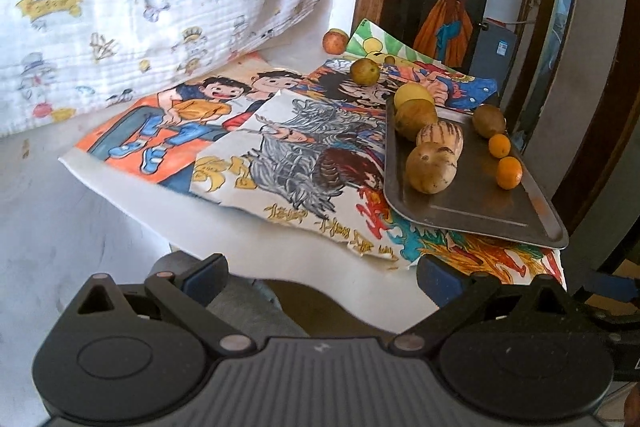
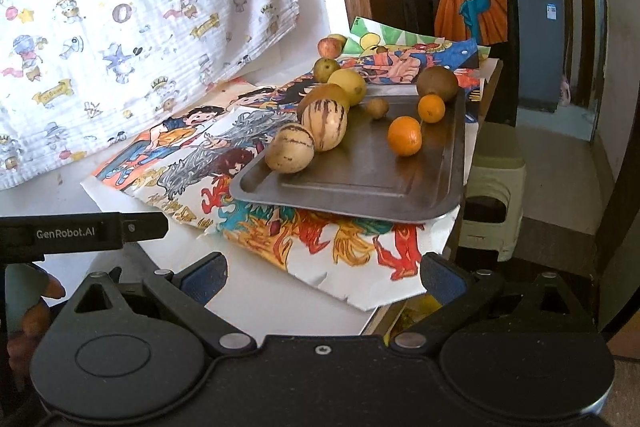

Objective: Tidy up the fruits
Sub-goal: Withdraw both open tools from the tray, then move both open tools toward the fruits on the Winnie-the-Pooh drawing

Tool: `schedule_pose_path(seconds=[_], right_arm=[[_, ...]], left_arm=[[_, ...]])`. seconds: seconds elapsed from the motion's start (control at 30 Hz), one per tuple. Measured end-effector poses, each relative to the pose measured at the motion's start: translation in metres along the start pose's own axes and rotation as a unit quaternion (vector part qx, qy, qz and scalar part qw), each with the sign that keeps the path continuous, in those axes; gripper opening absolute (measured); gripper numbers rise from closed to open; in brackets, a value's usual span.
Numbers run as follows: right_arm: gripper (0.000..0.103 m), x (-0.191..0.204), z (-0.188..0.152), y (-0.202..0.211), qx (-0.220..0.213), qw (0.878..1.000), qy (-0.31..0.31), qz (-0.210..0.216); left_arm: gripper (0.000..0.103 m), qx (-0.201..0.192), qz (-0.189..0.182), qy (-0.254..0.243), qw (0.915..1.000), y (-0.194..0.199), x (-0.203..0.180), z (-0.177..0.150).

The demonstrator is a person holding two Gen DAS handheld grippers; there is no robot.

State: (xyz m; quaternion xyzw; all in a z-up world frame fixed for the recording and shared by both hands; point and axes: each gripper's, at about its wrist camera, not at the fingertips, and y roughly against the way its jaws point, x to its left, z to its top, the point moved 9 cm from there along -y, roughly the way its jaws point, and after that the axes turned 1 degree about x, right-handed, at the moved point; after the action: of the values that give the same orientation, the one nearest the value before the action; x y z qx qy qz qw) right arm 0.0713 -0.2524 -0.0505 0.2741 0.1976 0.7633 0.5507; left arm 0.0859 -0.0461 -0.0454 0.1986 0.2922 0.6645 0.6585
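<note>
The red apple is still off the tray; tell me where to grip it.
Grip the red apple across its round middle, coming from above with the open right tool. The cloth behind and the green pear in front crowd a level approach.

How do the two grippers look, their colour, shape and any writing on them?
Both are black plastic. The left gripper and the right gripper each have two round housings, angled link bars with metal rivets, a ribbed centre plate and fingers with blue pads. The right wrist view shows "GenRobot.AI" in white on the left gripper's black side bar.
</note>
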Motion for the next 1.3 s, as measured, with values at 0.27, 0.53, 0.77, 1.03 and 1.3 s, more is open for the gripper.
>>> schedule_pose_path(seconds=[0.27, 0.53, 0.77, 1.03, 1.3], right_arm=[[0.102, 0.012, -0.003, 0.017, 0.003, 1.000, 0.014, 0.004], [0.102, 0.033, 0.033, 0.041, -0.016, 0.999, 0.044, 0.022], [0.102, 0.058, 0.093, 0.064, -0.031, 0.995, 0.065, 0.062], [0.102, 0.072, 0.193, 0.061, 0.015, 0.994, 0.074, 0.077], [0.102, 0.071, 0.358, 0.045, 0.071, 0.993, 0.003, 0.095]], left_arm=[[0.103, -0.013, -0.006, 0.008, 0.9999, 0.019, 0.009, -0.001], [0.103, -0.036, -0.007, 0.018, 0.9991, 0.037, 0.023, 0.014], [0.103, -0.076, 0.001, 0.013, 0.9970, 0.060, 0.038, 0.053], [0.103, -0.101, 0.010, -0.010, 0.9948, 0.069, 0.040, 0.122], [0.103, -0.098, -0.023, 0.019, 0.9947, 0.067, 0.030, 0.255]])
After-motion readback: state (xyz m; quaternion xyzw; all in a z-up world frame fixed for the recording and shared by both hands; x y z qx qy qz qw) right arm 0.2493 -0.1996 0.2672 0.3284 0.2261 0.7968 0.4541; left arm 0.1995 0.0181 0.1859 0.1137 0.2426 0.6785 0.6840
